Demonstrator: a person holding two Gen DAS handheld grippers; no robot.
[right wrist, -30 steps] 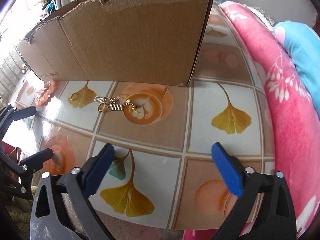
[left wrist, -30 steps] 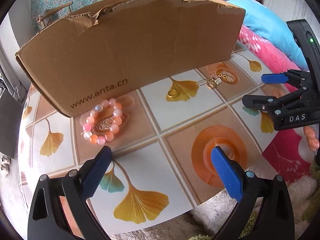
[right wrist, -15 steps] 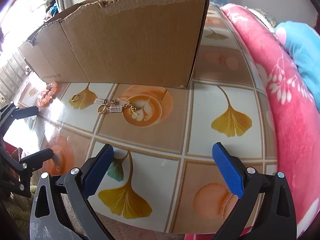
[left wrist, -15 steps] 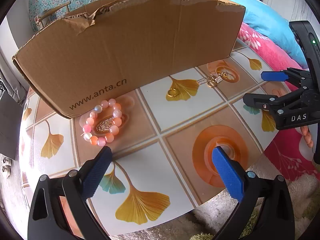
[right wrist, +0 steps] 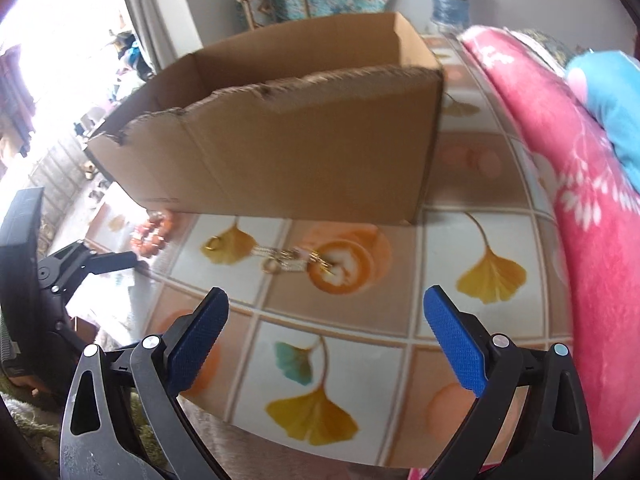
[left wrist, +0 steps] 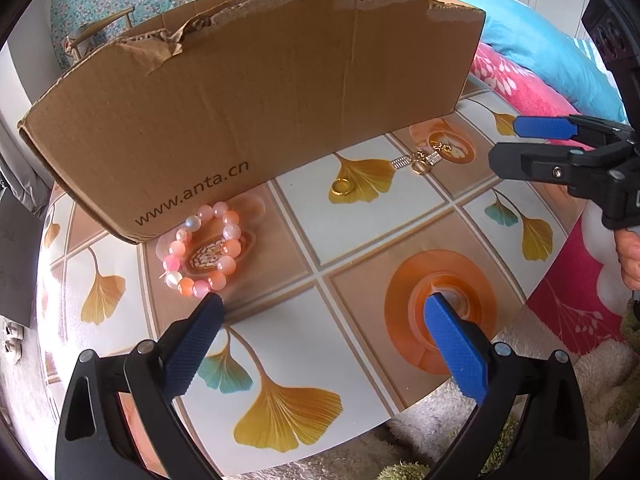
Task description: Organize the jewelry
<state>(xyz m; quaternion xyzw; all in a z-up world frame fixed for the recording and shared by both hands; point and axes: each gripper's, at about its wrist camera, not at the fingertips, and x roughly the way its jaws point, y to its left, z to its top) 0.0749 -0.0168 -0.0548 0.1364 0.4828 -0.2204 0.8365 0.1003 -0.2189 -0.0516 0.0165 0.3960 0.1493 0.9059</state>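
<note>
Left wrist view: left gripper point(left wrist: 322, 314), fingers spread and empty, sits just beside the beaded bracelet point(left wrist: 204, 250) at centre left; straddle one bead strand, then close. Right gripper point(right wrist: 326, 314) also gapes empty.

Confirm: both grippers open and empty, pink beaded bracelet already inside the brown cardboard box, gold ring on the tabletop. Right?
Not quite. The pink beaded bracelet is not inside the brown cardboard box; the left wrist view shows it on the tabletop against the box's outer wall. The rest holds: left gripper and right gripper open and empty, gold ring on the tabletop.
</note>
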